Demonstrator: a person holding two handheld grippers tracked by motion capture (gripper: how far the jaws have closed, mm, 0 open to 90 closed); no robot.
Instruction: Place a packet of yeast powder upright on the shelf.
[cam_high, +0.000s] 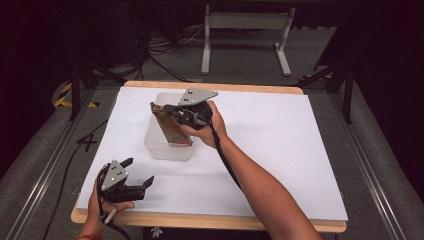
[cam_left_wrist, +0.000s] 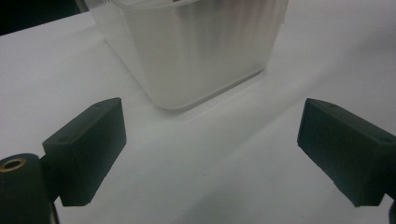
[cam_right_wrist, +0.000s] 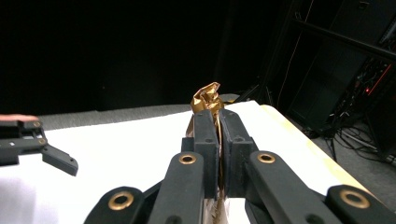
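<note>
White table (cam_high: 280, 150): right gripper (cam_high: 172, 111) clamps gold packet (cam_high: 169, 127) over clear tub (cam_high: 162, 147); left gripper (cam_high: 137, 172) wide, empty.

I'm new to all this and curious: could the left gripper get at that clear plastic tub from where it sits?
Probably yes. The left gripper is open, and bare white table lies between it and the plastic tub. The right gripper holds a gold packet over the tub, which may crowd the top.

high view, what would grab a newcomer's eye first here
The gold-brown foil packet stands out first: the right gripper pinches it above the clear plastic tub at mid-table, its crumpled top poking past the closed fingers. Next comes the left gripper, open with nothing in it, near the table's front left corner.
</note>
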